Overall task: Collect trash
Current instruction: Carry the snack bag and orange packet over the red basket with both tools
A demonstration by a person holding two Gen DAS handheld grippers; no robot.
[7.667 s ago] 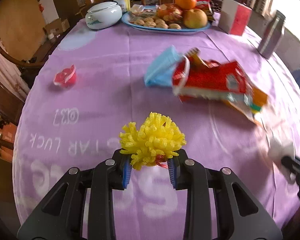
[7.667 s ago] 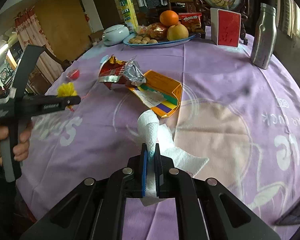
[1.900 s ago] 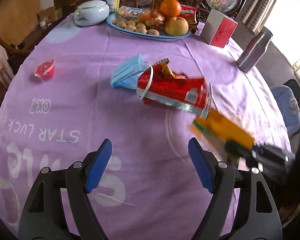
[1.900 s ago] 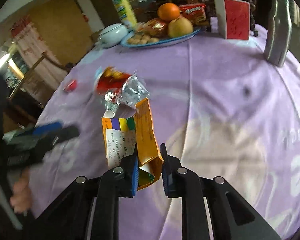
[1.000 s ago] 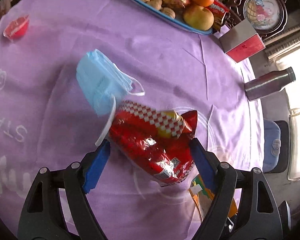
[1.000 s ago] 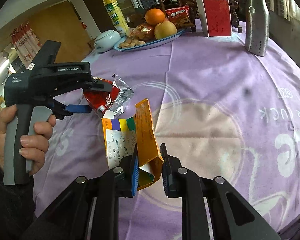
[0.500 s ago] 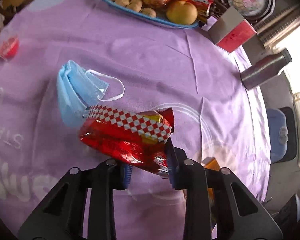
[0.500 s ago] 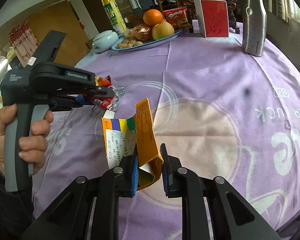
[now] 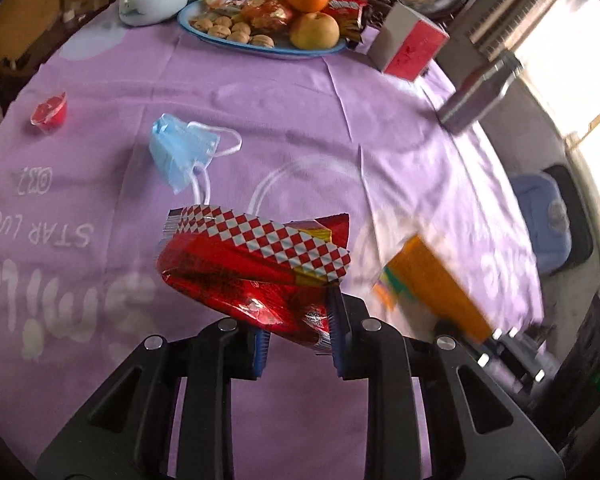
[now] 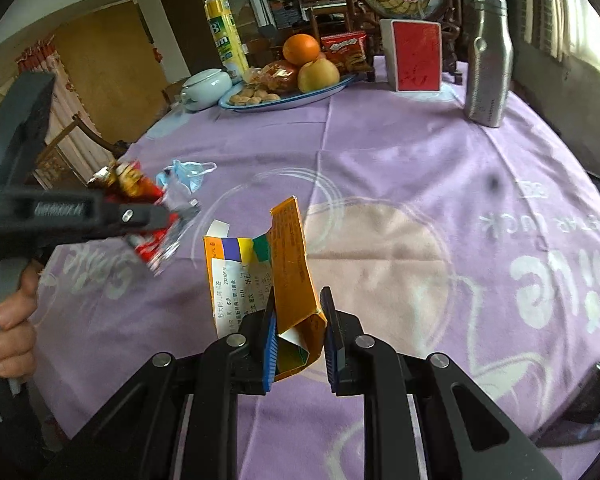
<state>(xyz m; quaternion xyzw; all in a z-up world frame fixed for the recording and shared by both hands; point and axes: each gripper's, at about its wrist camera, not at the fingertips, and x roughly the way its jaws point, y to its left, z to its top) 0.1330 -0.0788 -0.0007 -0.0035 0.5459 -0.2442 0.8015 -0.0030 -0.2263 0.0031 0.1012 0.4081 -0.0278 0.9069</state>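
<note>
My left gripper (image 9: 298, 332) is shut on a red foil snack bag (image 9: 256, 268) with a checkered edge and holds it above the purple tablecloth (image 9: 300, 120). My right gripper (image 10: 298, 338) is shut on an opened orange carton (image 10: 288, 264) and holds it above the cloth; the carton also shows blurred in the left wrist view (image 9: 432, 288). The left gripper with the bag shows at the left of the right wrist view (image 10: 148, 216). A blue face mask (image 9: 184, 148) and a small red jelly cup (image 9: 49, 111) lie on the cloth.
At the far side stand a blue plate of fruit and snacks (image 9: 260, 44), a white lidded bowl (image 9: 154, 0), a red-and-white box (image 9: 410, 44) and a steel flask (image 10: 488, 60). A blue stool (image 9: 544, 216) stands beyond the table's right edge.
My left gripper has lifted the red snack bag off the cloth and pulled it back from the face mask. The right gripper keeps holding the orange carton, moved slightly.
</note>
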